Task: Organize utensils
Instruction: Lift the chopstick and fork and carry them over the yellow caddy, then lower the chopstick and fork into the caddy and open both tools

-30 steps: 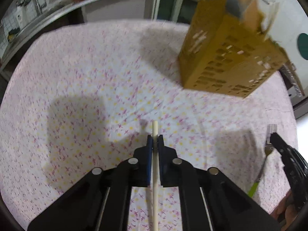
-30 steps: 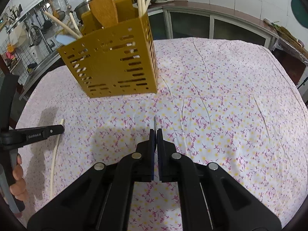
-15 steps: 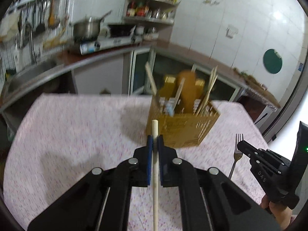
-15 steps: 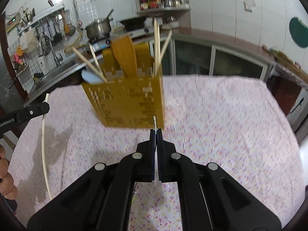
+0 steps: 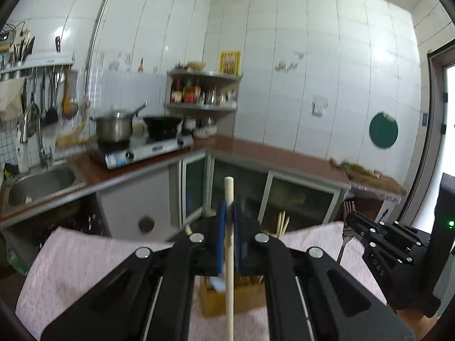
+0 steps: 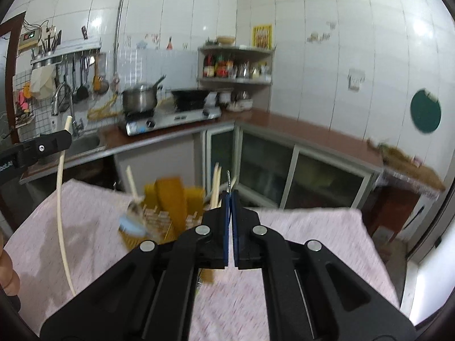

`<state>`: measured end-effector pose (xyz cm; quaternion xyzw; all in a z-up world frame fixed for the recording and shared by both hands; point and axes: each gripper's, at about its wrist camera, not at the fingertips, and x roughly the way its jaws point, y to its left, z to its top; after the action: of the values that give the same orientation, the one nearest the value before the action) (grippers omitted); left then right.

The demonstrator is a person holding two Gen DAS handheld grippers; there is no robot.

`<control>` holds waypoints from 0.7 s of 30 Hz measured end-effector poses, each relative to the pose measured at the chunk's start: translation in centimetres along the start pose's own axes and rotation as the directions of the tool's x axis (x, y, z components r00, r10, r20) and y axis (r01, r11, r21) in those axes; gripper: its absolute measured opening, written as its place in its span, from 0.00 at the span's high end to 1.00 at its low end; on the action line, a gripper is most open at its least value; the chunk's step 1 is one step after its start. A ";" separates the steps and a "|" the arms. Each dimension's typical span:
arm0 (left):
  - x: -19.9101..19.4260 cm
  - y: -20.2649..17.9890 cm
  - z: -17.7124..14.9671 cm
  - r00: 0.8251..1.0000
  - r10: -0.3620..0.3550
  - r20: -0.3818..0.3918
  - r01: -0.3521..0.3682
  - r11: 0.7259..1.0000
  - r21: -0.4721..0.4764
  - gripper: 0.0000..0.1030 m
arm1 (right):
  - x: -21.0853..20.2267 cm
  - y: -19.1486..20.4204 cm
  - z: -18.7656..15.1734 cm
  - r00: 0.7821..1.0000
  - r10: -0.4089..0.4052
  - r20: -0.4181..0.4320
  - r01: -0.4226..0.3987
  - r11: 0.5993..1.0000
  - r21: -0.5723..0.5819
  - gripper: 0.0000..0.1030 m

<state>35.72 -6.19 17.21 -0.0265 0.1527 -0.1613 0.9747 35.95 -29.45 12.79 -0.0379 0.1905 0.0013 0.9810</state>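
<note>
My left gripper (image 5: 229,213) is shut on a long cream chopstick (image 5: 229,187), which stands upright between the blue pads and pokes out above them. In the right wrist view the same chopstick (image 6: 60,199) hangs from the left gripper (image 6: 64,137) at the far left. My right gripper (image 6: 229,199) is shut on a metal fork (image 6: 228,180), seen edge-on. In the left wrist view the fork (image 5: 348,210) points tines up in the right gripper (image 5: 352,223). The yellow-brown perforated utensil holder (image 6: 167,207) stands on the table below both grippers, full of chopsticks and spatulas, partly hidden behind the fingers (image 5: 236,298).
A pink flowered cloth (image 6: 298,241) covers the table. Behind it run a brown counter (image 6: 284,122) with glass-door cabinets, a gas stove with a pot (image 6: 140,99) and a wok, a sink (image 5: 39,182) and a corner shelf of bottles. A person's hand (image 6: 7,272) shows at the left edge.
Both grippers have risen and tilted from looking down at the cloth to nearly level, each keeping its utensil. The holder has dropped low in both views.
</note>
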 end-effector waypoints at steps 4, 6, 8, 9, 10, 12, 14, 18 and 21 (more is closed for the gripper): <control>-0.1 -0.3 1.6 0.994 -0.019 0.109 0.016 1.000 0.021 0.94 | 0.8 -0.8 2.1 0.996 -0.039 0.080 0.040 0.999 -0.017 0.97; 0.0 -0.6 2.3 0.989 -0.028 0.142 0.023 0.999 0.033 0.94 | 1.3 -0.9 2.8 0.993 -0.051 0.105 0.054 0.998 -0.029 0.97; 0.4 -0.7 2.8 0.984 -0.036 0.173 0.029 0.999 0.039 0.94 | 1.9 -0.8 3.2 0.989 -0.066 0.135 0.073 0.996 -0.049 0.97; 0.7 -0.7 3.0 0.982 -0.037 0.184 0.030 0.999 0.039 0.94 | 2.1 -0.8 3.3 0.988 -0.069 0.140 0.077 0.996 -0.054 0.97; 0.9 -0.6 3.2 0.981 -0.038 0.190 0.032 0.999 0.038 0.94 | 2.6 -0.8 3.3 0.987 -0.070 0.145 0.079 0.995 -0.060 0.97; 1.7 -0.3 3.2 0.977 -0.050 0.205 0.044 0.998 0.036 0.94 | 3.2 -0.9 3.3 0.986 -0.071 0.153 0.081 0.995 -0.062 0.97; 2.3 0.2 2.9 0.975 -0.068 0.211 0.065 0.998 0.022 0.94 | 4.0 -1.2 3.2 0.984 -0.073 0.163 0.084 0.995 -0.058 0.97; 3.5 0.7 2.6 0.970 -0.077 0.231 0.074 0.997 0.020 0.94 | 5.4 -1.5 3.0 0.981 -0.083 0.174 0.094 0.994 -0.054 0.97; 4.2 0.7 2.1 0.966 -0.078 0.245 0.072 0.997 0.033 0.94 | 6.3 -1.5 2.8 0.981 -0.083 0.177 0.092 0.995 -0.046 0.97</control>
<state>40.36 -6.85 17.93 -0.0404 0.0277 -0.1954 0.9795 42.87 -30.84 13.08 -0.0726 0.1015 -0.0334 0.9916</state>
